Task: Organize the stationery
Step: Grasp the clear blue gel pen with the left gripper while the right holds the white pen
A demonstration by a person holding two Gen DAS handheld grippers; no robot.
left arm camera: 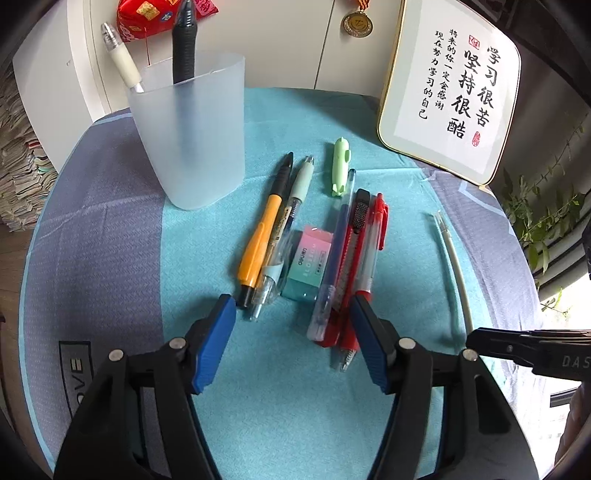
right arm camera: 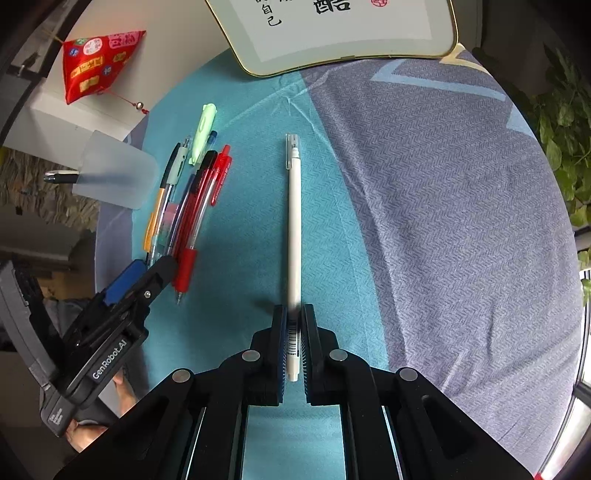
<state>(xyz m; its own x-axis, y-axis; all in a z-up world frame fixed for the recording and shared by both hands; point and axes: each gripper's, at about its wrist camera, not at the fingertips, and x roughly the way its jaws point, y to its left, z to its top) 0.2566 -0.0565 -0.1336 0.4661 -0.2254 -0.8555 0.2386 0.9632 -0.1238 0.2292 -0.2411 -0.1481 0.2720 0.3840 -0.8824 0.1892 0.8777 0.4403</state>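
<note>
A round surface (left arm camera: 110, 229) draped in grey-blue herringbone cloth with a teal panel down the middle stands before white cabinet doors.

The right claw (right arm camera: 294, 314) is clenched on the barcoded end of a white pen (right arm camera: 294, 221), which runs toward 12 o'clock over the teal cloth; whether it rests on the cloth cannot be told. At 9 o'clock of it, the left claw (left arm camera: 293, 314) is released, its blue pads wide apart just above the cloth and grasping nothing. The right pad touches or overlaps the grip end of a red pen (left arm camera: 369, 254). Its body reads "GenRobot.AI" in the right wrist view.

Outward toward 12 o'clock from the left claw lies a packed row: an orange pen (left arm camera: 258, 240), a mint-grip clear pen (left arm camera: 284, 221), a pink-and-teal eraser (left arm camera: 308, 264) marked "deli", a blue pen (left arm camera: 338, 251) and a red utility knife (left arm camera: 354, 243) touching the red pen. Beyond them lies a small green pig-shaped item (left arm camera: 340, 166).

At 11 o'clock a frosted plastic cup (left arm camera: 192, 133) stands upright, holding 2 pens, a black pen (left arm camera: 183, 48) and a cream pen (left arm camera: 122, 59).

At 1 o'clock a gold-rimmed calligraphy board (left arm camera: 450, 88) leans, reading "学习很苦 坚持很酷". A medal (left arm camera: 357, 23) and a red pouch (left arm camera: 147, 14) hang behind, and leafy green stems (left arm camera: 543, 214) show at 3 o'clock.
</note>
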